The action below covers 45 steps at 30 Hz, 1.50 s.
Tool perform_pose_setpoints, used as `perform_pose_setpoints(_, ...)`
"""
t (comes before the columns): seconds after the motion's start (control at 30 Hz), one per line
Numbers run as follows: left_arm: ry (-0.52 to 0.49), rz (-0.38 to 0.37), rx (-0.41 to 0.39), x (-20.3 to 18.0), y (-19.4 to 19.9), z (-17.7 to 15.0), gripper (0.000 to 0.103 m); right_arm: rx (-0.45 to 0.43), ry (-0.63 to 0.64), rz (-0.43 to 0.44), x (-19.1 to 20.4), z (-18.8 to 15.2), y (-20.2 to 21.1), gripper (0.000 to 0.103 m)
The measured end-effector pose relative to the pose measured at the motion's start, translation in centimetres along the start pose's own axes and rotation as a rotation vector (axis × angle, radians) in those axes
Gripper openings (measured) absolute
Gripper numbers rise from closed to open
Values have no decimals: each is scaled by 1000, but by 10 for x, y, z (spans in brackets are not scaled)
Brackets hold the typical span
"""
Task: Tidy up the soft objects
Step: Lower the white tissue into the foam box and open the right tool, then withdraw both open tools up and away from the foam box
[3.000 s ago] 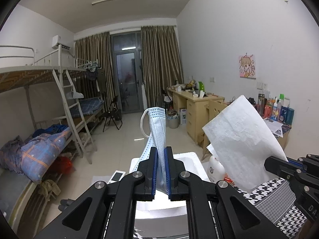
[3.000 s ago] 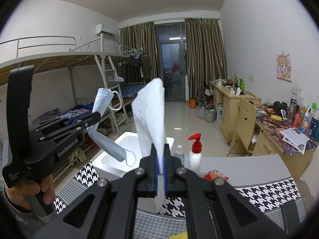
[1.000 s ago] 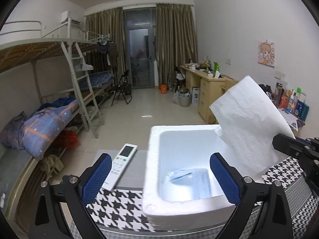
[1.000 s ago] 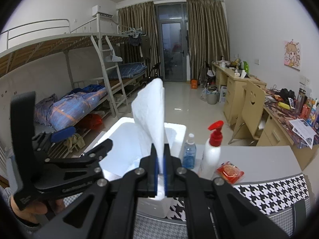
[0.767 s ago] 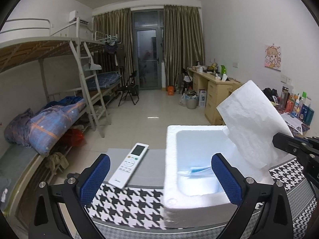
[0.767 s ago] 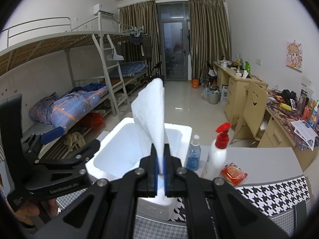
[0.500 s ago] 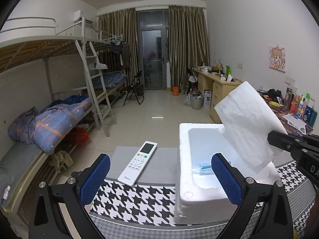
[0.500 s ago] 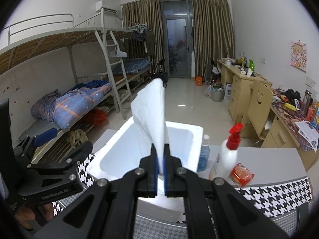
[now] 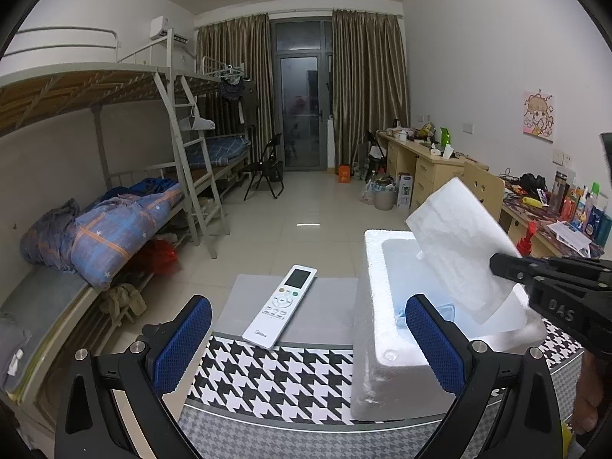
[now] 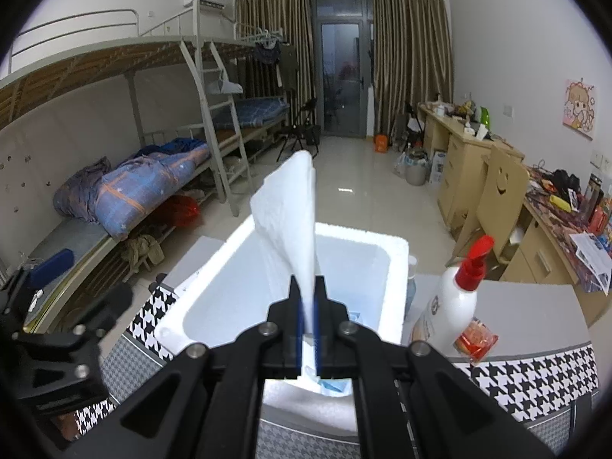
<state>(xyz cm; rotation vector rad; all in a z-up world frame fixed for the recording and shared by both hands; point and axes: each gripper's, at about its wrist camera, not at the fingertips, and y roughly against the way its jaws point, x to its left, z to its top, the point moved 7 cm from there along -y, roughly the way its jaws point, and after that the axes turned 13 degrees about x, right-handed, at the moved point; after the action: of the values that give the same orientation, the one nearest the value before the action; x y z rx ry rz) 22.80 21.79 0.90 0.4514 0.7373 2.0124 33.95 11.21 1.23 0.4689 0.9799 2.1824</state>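
vs 0.5 s ago: left view has shifted further left, so the white foam box (image 9: 386,329) sits more to the right of frame; more of the white remote control (image 9: 281,305) is clear of it. left gripper (image 9: 308,340) is level above the houndstooth table edge (image 9: 283,375), jaws spread wide, holding nothing. right gripper (image 10: 309,308) is poised over the box, jaws clamped on the upright white paper tissue (image 10: 290,222). pale blue face mask (image 10: 336,384) lies inside the box.
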Motion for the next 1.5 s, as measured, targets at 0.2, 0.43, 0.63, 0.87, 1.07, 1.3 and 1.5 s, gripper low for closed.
perform_pose_setpoints(0.2,6,3,0,7,-1,-1,102,51,-8,-5,-3,-1,-17,6)
perform_pose_setpoints(0.43,10,3,2,10,0,-1,102,95,2,-4,-1,-5,-28,25)
perform_pose_setpoints(0.63,15,3,10,14,-2,-2,102,48,47,-30,4,-6,-21,77)
perform_pose_setpoints(0.87,1,-4,20,7,-1,-1,102,-5,51,-27,3,-3,-3,77)
perform_pose_setpoints(1.07,-2,-6,0,2,11,1,102,-51,43,-6,3,-1,22,81)
perform_pose_setpoints(1.3,-13,-9,1,-4,18,-2,102,-85,32,-4,-1,-6,41,81)
perform_pose_setpoints(1.5,-18,-18,-15,-9,31,-6,102,-119,27,-8,-1,-13,59,87)
